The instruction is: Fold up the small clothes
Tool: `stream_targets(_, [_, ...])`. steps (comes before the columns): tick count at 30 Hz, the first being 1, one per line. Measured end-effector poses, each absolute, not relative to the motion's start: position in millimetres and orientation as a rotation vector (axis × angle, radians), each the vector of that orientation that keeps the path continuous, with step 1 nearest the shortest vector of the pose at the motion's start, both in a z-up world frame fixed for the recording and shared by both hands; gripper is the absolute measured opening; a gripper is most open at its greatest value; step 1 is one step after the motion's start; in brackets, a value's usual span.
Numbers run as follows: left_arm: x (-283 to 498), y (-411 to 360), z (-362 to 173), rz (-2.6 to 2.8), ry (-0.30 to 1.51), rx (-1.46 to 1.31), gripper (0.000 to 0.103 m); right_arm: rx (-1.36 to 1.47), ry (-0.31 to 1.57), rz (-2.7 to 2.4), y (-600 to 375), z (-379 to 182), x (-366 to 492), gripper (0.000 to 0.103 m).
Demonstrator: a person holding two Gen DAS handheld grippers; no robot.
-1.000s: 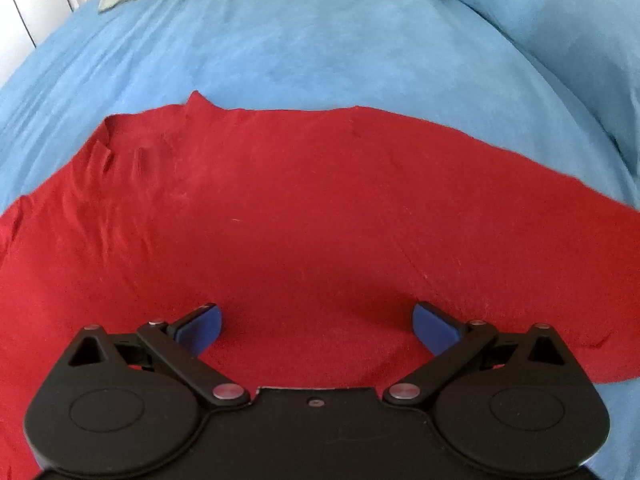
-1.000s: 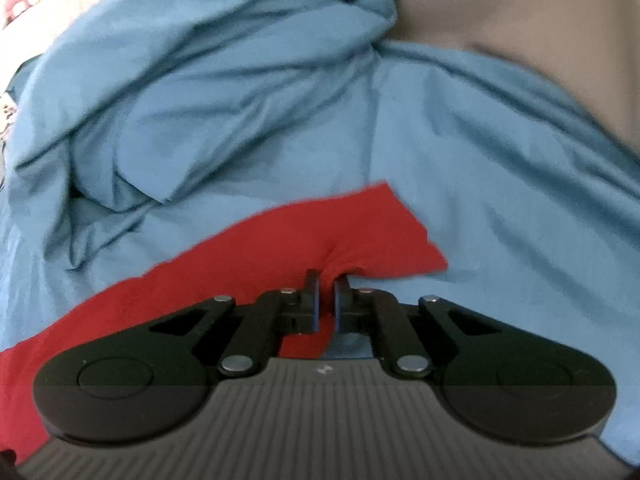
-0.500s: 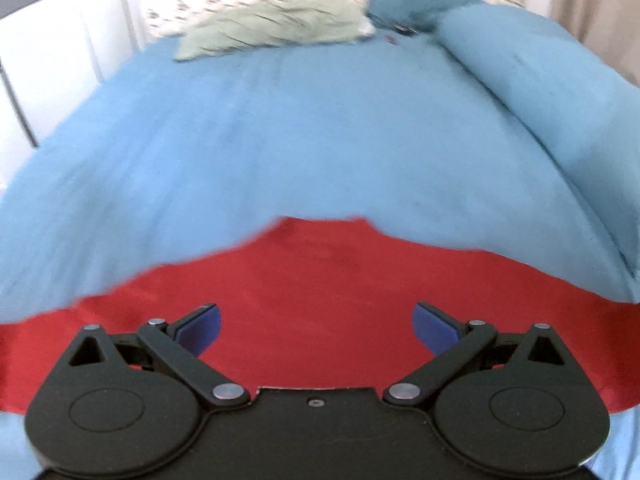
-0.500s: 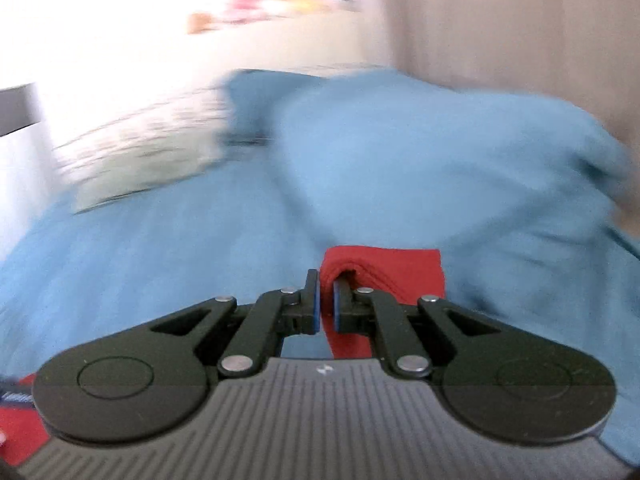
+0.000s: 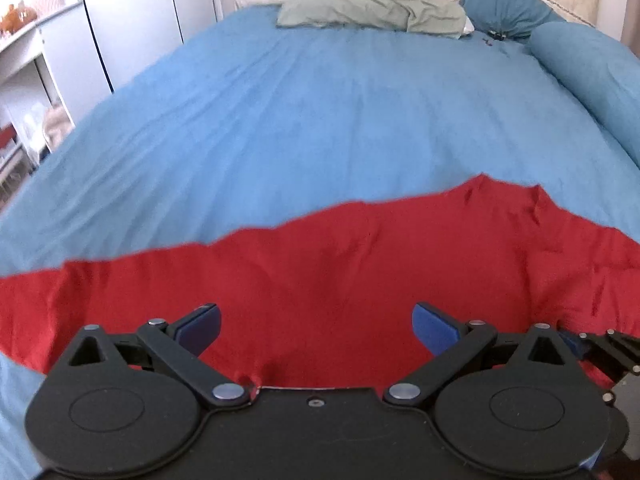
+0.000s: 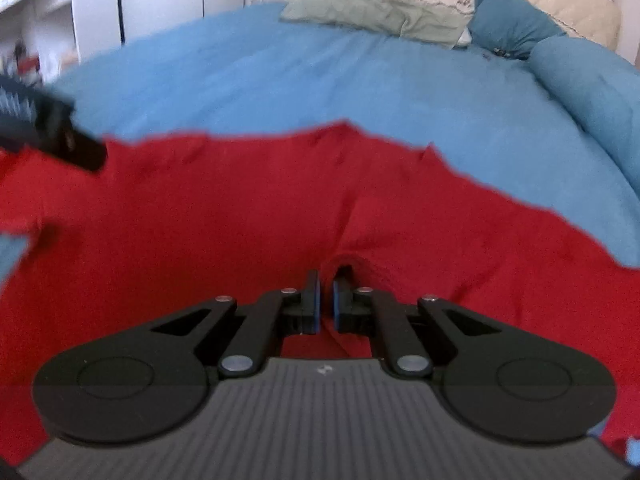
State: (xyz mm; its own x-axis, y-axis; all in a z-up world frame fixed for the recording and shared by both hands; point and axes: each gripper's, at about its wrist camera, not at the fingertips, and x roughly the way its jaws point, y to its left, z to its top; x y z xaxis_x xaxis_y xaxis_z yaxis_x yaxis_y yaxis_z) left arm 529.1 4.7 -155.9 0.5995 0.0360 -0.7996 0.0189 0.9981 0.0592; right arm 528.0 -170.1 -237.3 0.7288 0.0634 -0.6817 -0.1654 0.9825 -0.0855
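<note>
Red garment [image 6: 224, 232] pinched in right tool [image 6: 325, 300] (bunched) | left tool [image 5: 316, 326] spread — above it

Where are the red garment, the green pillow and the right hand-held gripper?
red garment [image 5: 340, 264], left wrist view, its middle.
green pillow [image 5: 372, 12], left wrist view, its top face.
right hand-held gripper [image 6: 326, 300], right wrist view, between its fingertips.

the bed [image 5: 320, 120] lies bare beyond the red garment [image 5: 340, 272] up to its head edge, where a green pillow [image 5: 368, 12] and teal pillow [image 5: 504, 4] stand; a rolled duvet [image 5: 592, 76] lines its right edge.
</note>
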Motion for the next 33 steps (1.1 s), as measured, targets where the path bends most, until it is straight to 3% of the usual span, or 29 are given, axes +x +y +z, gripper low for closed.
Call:
stream_targets(1, [529.6,4.4,-156.4,0.000,0.933,0.065,0.103,-0.161,0.731,0.126,-164.6,-239.0,524.4,0.026])
stream_targets(3, [527.0,-0.8,-154.7,-0.030,0.936,0.073,0.102,-0.191,0.724,0.140,-164.6,-237.5,520.9,0.042])
stream_targets(5, [524.9,-13.5,-149.4,-0.086,0.930,0.077,0.102,-0.191,0.711,0.158,-168.9,-229.3,511.5,0.078])
stream_targets(7, [523.6,-36.2,-143.7,-0.165,0.922,0.098,0.102,-0.156,0.683,0.170,-183.4,-218.3,492.0,0.086])
stream_targets(12, [518.9,-116.2,-151.6,-0.398,0.912,0.288,0.100,-0.085,0.726,0.119,-234.3,-201.6,466.0,0.089])
stream_targets(14, [514.9,-144.1,-166.0,-0.459,0.903,0.361,0.087,-0.077,0.748,0.095,-254.1,-199.8,455.9,0.089])
stream_targets(18, [520.0,-176.5,-199.2,-0.489,0.917,0.431,0.050,-0.045,0.785,0.062,-286.8,-204.9,436.9,0.089])
stream_targets(20, [529.4,-172.5,-205.0,-0.447,0.919,0.361,0.047,-0.034,0.792,0.053,-294.8,-207.8,428.7,0.089])
stream_targets(22, [536.4,-155.4,-202.0,-0.352,0.918,0.249,0.033,-0.016,0.796,0.046,-302.6,-211.5,421.9,0.089])
stream_targets(29, [531.2,-96.5,-204.9,-0.152,0.955,-0.013,0.035,0.095,0.831,0.005,-321.6,-217.2,415.0,0.089])
stream_targets(33, [531.3,-87.6,-207.2,-0.211,0.951,-0.073,0.063,0.116,0.838,-0.019,-327.7,-220.7,418.2,0.089])
